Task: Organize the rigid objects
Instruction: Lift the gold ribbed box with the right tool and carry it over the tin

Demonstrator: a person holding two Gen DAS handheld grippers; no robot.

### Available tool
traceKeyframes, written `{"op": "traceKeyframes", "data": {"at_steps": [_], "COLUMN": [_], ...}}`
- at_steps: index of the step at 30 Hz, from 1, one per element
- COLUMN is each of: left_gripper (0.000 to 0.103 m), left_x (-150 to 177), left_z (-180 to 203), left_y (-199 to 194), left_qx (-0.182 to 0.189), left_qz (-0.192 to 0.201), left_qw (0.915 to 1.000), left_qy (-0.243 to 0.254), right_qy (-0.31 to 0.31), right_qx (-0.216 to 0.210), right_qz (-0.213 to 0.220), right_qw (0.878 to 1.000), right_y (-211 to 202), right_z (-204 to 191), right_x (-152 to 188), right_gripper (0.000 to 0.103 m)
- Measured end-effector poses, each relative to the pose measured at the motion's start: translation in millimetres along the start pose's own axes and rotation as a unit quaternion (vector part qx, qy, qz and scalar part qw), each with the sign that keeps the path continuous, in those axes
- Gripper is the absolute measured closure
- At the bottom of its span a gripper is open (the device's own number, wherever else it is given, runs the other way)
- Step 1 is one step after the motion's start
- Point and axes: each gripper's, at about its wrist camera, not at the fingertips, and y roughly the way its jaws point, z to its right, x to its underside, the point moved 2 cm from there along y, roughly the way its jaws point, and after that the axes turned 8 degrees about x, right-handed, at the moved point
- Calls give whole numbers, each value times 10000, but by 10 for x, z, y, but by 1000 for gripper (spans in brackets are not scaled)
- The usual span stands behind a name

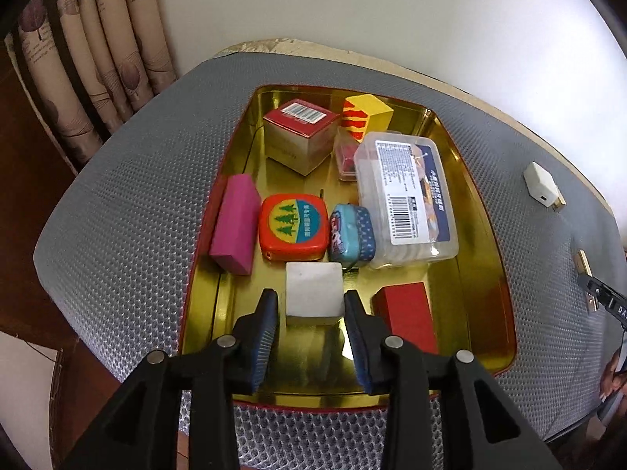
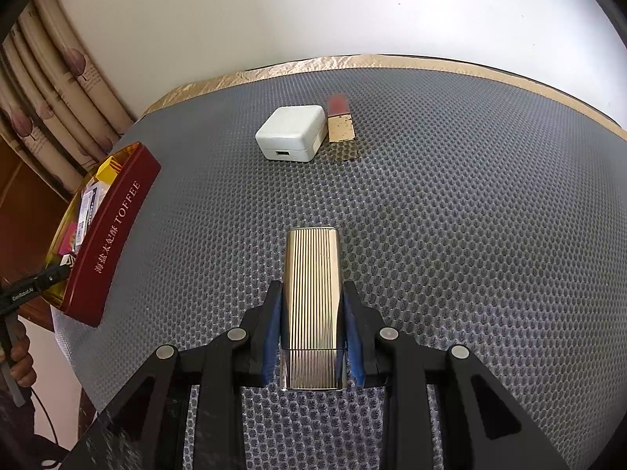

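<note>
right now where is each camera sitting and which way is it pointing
Left wrist: on the left gripper, looking steeply down into the gold tin tray; its jaws flank the white block without pressing it, and the right gripper's tip shows at the right edge.
Right wrist: on the right gripper, looking down across the grey mat; its jaws are clamped on the ribbed gold case, and the other hand shows at left.
Shared: tray, mat, white charger, curtain and wall.
</note>
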Motion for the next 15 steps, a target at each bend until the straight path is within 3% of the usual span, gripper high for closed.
{"op": "traceKeyframes", "data": {"at_steps": [10,15], "left_gripper": [67,65], "left_x": [-4,30], "left_z": [57,129], "left_y": [-293,-385], "left_qx": [-355,-338], "left_qz": [476,564], "left_qw": [9982,9975], "left_qy": [126,252], "right_qy": [-5,-40], "right_qx": [-77,-316], "right_qz": [71,146], "right_qw": [9999,9994], "right_y": [-156,-324], "right_z": [-93,-257], "right_x": [-27,-108], "right_gripper": [76,76]}}
